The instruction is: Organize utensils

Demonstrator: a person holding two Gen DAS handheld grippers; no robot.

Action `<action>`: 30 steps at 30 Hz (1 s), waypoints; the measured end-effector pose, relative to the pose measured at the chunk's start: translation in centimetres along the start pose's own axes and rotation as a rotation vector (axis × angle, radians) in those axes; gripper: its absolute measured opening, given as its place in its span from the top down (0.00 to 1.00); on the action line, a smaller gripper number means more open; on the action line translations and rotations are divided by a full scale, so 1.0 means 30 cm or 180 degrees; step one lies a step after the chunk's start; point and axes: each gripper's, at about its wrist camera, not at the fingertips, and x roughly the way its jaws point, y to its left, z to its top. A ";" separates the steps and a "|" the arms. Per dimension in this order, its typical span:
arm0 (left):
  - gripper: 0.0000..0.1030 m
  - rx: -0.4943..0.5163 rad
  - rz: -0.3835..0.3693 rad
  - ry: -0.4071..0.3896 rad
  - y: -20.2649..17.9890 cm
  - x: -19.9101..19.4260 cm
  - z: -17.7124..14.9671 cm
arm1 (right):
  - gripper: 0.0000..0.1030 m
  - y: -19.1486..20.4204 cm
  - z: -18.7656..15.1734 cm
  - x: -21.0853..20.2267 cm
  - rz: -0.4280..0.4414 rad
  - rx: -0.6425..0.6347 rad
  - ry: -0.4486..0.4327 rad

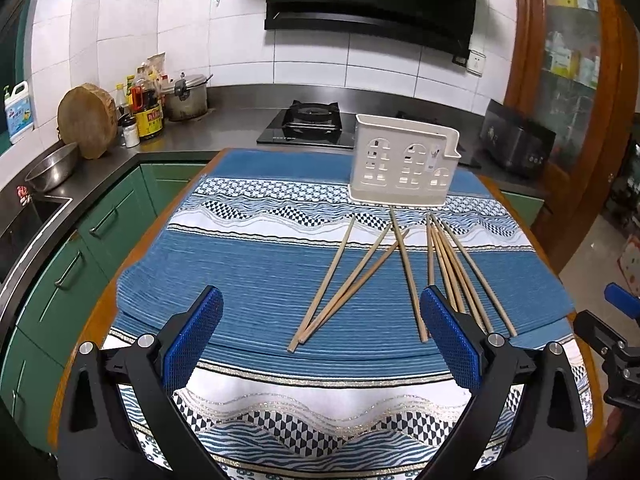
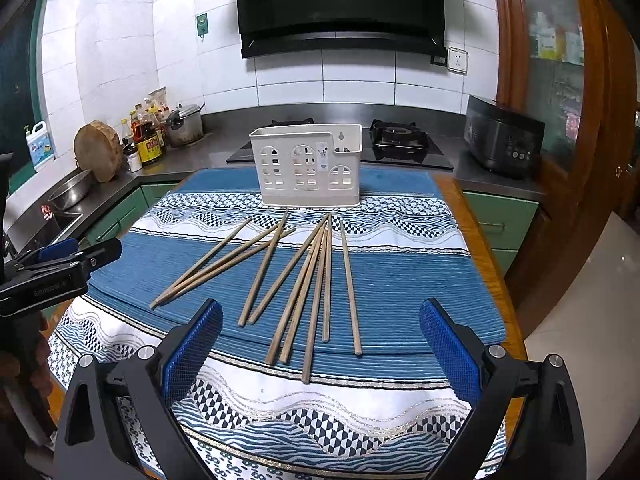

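Observation:
Several wooden chopsticks (image 1: pixel 404 268) lie loose on a blue patterned tablecloth (image 1: pixel 248 264); they also show in the right wrist view (image 2: pixel 298 284). A white plastic utensil holder (image 1: pixel 402 160) stands upright behind them and shows in the right wrist view (image 2: pixel 308 164). My left gripper (image 1: pixel 322 304) is open and empty, above the cloth in front of the chopsticks. My right gripper (image 2: pixel 322 318) is open and empty, above the near ends of the chopsticks. The left gripper also shows at the left edge of the right wrist view (image 2: pixel 76 258).
The table (image 2: pixel 480 240) stands against a steel counter with a gas hob (image 2: pixel 400 140). A rice cooker (image 2: pixel 502 140) sits at the right. A pot (image 1: pixel 186 98), bottles (image 1: pixel 146 112), a round chopping board (image 1: pixel 86 120) and a metal bowl (image 1: pixel 54 168) are at the left.

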 end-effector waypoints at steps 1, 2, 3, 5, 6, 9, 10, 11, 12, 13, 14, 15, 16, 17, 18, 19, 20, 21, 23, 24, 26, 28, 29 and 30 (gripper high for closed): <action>0.06 0.0004 0.0012 0.0009 0.000 0.004 -0.001 | 0.09 -0.001 0.001 0.005 0.0002 0.0001 0.0012; 0.06 0.0005 0.0020 0.0015 0.001 0.007 -0.001 | 0.09 0.000 0.000 0.008 0.0002 -0.0002 0.0018; 0.09 0.0008 0.0018 0.0024 0.002 0.011 -0.001 | 0.11 0.000 0.001 0.009 -0.0001 -0.0005 0.0022; 0.12 -0.0007 -0.0002 0.0059 0.004 0.016 -0.002 | 0.17 0.000 0.004 0.016 0.0008 -0.0010 0.0044; 0.12 -0.0018 0.0000 0.0067 0.006 0.019 -0.003 | 0.18 0.000 0.005 0.022 0.0020 -0.0009 0.0063; 0.14 -0.0022 -0.0006 0.0092 0.010 0.029 -0.004 | 0.18 0.000 0.003 0.036 0.0017 -0.0009 0.0096; 0.16 -0.0020 -0.0007 0.0100 0.011 0.033 -0.004 | 0.18 0.000 0.002 0.041 0.0017 -0.0006 0.0104; 0.17 -0.0026 -0.0025 0.0109 0.013 0.037 -0.006 | 0.18 -0.002 0.003 0.044 0.0016 -0.0004 0.0111; 0.18 -0.0034 -0.0034 0.0128 0.015 0.042 -0.007 | 0.18 -0.003 0.002 0.049 0.0013 -0.0002 0.0119; 0.19 -0.0041 -0.0040 0.0137 0.016 0.046 -0.008 | 0.18 -0.004 0.000 0.052 0.0008 0.0002 0.0126; 0.19 -0.0042 -0.0040 0.0146 0.018 0.050 -0.010 | 0.18 -0.005 -0.002 0.056 0.0003 0.0006 0.0135; 0.20 -0.0042 -0.0033 0.0155 0.019 0.054 -0.012 | 0.18 -0.007 -0.002 0.061 -0.0003 0.0009 0.0150; 0.20 -0.0044 -0.0028 0.0164 0.021 0.058 -0.014 | 0.18 -0.010 -0.005 0.067 -0.0009 0.0012 0.0167; 0.21 -0.0046 -0.0025 0.0177 0.023 0.063 -0.016 | 0.19 -0.013 -0.009 0.073 -0.0017 0.0014 0.0181; 0.21 -0.0046 -0.0020 0.0187 0.025 0.069 -0.019 | 0.19 -0.018 -0.013 0.080 -0.0026 0.0015 0.0196; 0.21 -0.0043 -0.0011 0.0200 0.032 0.078 -0.021 | 0.21 -0.021 -0.018 0.086 -0.0036 0.0017 0.0216; 0.21 -0.0039 -0.0007 0.0215 0.033 0.084 -0.023 | 0.22 -0.026 -0.022 0.093 -0.0043 0.0024 0.0237; 0.21 -0.0037 -0.0002 0.0226 0.034 0.090 -0.026 | 0.23 -0.029 -0.026 0.099 -0.0045 0.0033 0.0253; 0.21 -0.0029 0.0004 0.0246 0.036 0.101 -0.027 | 0.23 -0.038 -0.035 0.113 -0.0063 0.0047 0.0285; 0.22 -0.0020 0.0002 0.0261 0.039 0.106 -0.028 | 0.25 -0.043 -0.039 0.121 -0.0070 0.0052 0.0304; 0.22 -0.0047 -0.0021 0.0303 0.047 0.121 -0.033 | 0.28 -0.055 -0.047 0.141 -0.0068 0.0071 0.0355; 0.23 -0.0048 -0.0018 0.0332 0.054 0.137 -0.039 | 0.29 -0.065 -0.057 0.159 -0.0073 0.0086 0.0400; 0.23 -0.0034 -0.0006 0.0349 0.055 0.146 -0.042 | 0.30 -0.068 -0.063 0.169 -0.0075 0.0091 0.0430; 0.23 -0.0032 -0.0005 0.0364 0.058 0.152 -0.044 | 0.34 -0.072 -0.068 0.182 -0.0072 0.0092 0.0455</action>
